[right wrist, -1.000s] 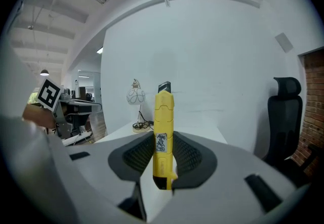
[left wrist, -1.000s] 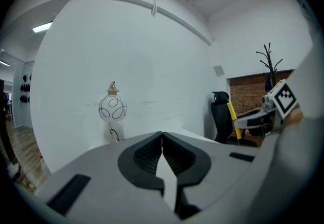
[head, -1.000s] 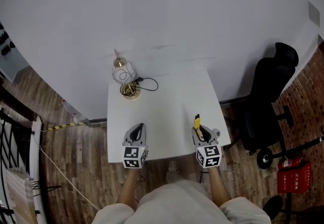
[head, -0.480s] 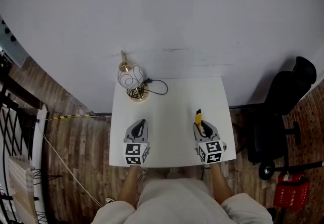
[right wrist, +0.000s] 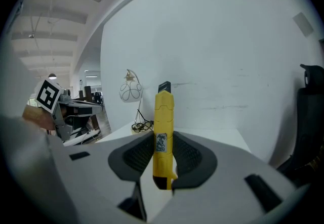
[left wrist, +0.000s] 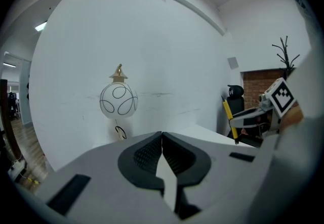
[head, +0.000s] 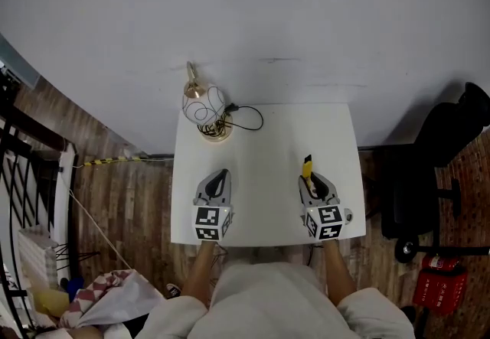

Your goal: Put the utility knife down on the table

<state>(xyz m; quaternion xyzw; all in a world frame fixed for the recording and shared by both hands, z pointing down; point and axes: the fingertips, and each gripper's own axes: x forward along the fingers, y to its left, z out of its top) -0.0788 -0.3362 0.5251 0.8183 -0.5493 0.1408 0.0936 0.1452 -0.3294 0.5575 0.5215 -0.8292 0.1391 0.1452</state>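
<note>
1. So, my R tongs pinched the yellow utility knife, black tip pointing away from me, over the white table's near-right part.
2. L tongs were pressed together, empty, over the near-left part.
3. Globe lamp stood at far-left corner.

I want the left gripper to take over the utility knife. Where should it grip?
Likely the yellow body of the utility knife above the right gripper, approached from the left: it stands upright, lower half clamped, dark blade end on top.
</note>
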